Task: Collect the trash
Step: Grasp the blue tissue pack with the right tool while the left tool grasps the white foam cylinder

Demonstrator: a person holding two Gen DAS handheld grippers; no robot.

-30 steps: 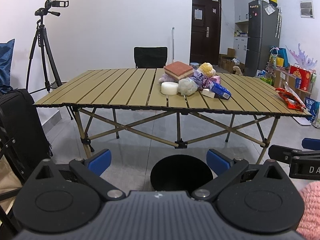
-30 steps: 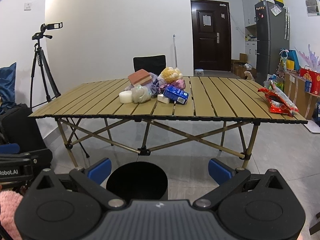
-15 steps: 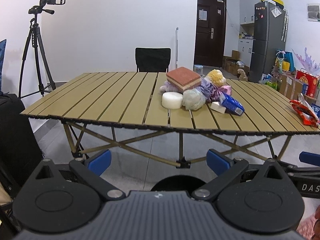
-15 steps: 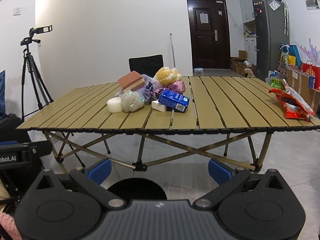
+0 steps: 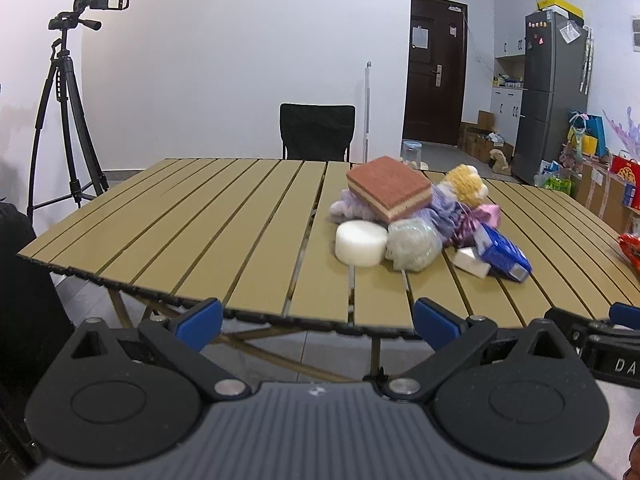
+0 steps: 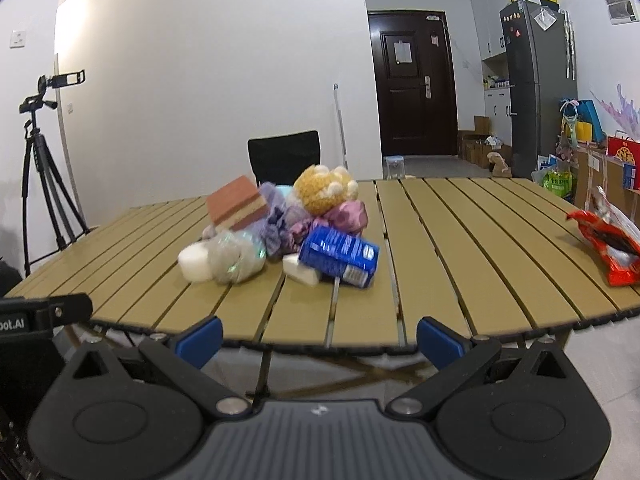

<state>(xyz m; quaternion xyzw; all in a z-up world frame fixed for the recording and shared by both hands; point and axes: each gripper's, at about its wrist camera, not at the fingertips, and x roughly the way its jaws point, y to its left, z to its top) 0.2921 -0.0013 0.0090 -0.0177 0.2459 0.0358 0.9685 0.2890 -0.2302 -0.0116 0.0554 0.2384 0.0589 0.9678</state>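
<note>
Trash sits heaped mid-way along the tan slatted folding table (image 5: 224, 224): a red-topped layered sponge block (image 5: 389, 192) on purple mesh fabric (image 5: 448, 210), a white foam disc (image 5: 361, 243), a crumpled clear plastic bag (image 5: 412, 245), a blue printed packet (image 6: 340, 256), and a yellow fluffy ball (image 6: 322, 189). A red snack wrapper (image 6: 608, 244) lies well apart at the right end. Left gripper (image 5: 318, 322) and right gripper (image 6: 318, 334) are both spread wide, empty, at the near table edge.
</note>
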